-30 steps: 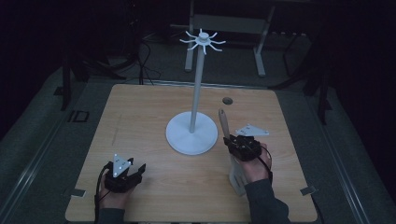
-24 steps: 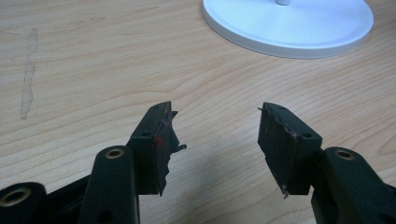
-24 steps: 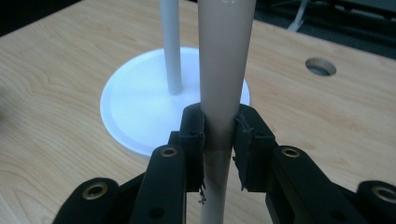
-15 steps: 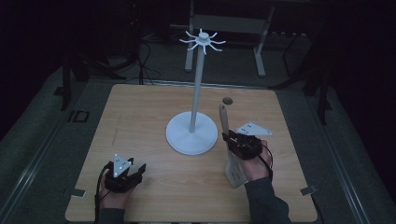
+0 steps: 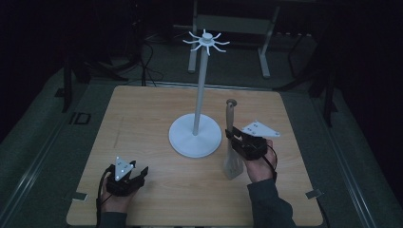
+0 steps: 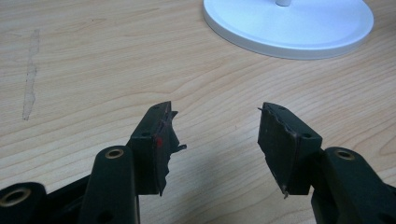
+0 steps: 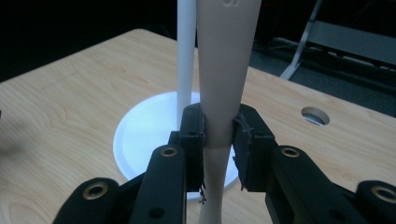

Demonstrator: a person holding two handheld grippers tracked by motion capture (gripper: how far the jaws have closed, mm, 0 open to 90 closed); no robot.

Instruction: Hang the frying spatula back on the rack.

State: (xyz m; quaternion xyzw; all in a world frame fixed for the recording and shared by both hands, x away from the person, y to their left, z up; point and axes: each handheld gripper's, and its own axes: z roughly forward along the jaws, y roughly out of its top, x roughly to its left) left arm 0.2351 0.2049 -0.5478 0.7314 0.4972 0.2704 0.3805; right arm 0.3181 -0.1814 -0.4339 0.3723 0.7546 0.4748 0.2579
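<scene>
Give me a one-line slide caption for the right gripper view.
Right gripper clamps a pale wooden spatula by its handle, upright in front of the white hook stand on the wooden table.

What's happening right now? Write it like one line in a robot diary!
right gripper: shut on spatula, held upright | left gripper: open, nothing held, low over table | white stand: between them, hooks bare

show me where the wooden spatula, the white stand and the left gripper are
wooden spatula (image 5: 231,121), high view, on its handle above the jaws.
white stand (image 5: 195,138), high view, on its round base.
left gripper (image 6: 212,142), left gripper view, midway between its open jaw tips.
</scene>
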